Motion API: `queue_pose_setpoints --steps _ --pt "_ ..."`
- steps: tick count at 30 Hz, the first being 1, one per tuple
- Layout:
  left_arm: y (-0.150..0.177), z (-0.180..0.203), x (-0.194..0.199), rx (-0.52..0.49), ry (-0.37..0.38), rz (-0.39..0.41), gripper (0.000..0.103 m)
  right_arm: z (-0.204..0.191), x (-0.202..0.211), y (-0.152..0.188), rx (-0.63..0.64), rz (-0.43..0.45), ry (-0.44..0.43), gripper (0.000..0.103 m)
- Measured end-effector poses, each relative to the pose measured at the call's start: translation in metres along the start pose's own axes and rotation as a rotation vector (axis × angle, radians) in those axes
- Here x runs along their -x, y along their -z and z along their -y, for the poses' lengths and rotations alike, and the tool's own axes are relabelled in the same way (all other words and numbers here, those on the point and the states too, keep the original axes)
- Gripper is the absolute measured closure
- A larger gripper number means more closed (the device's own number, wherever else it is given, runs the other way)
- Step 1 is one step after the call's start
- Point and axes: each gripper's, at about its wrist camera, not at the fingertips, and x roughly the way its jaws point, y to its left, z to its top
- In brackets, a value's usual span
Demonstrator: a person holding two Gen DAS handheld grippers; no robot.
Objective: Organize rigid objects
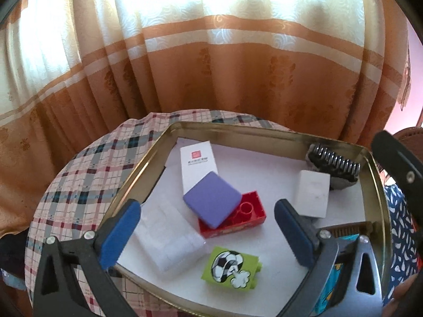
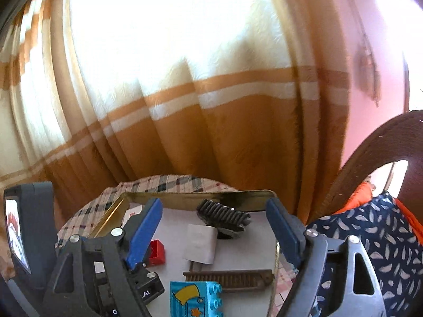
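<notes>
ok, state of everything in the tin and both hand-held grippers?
left hand-held gripper: open, holding nothing
right hand-held gripper: open, holding nothing
tin: lidless, holding all items
purple case: closed, leaning on red brick
red brick: hollow side up
green brick: lying flat
blue brick: lying in tin

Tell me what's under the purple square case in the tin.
The purple case lies tilted across a white box and an open red brick. One ring-shaped tube inside the brick shows; whatever else the case covers, including the tin's floor beneath, is hidden.
</notes>
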Motion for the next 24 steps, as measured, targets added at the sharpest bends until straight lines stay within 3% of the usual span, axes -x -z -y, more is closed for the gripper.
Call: queue_pose_setpoints --steps 15,24 --pt "0.009 -0.004 0.009 0.001 -0.026 0.059 0.001 -0.001 0.005 0.008 0.02 0.011 0.036 0.015" --pt "0.028 -0.009 0.025 0.008 -0.051 0.2 0.001 -0.003 0.028 0.024 0.051 0.161 0.085 0.015"
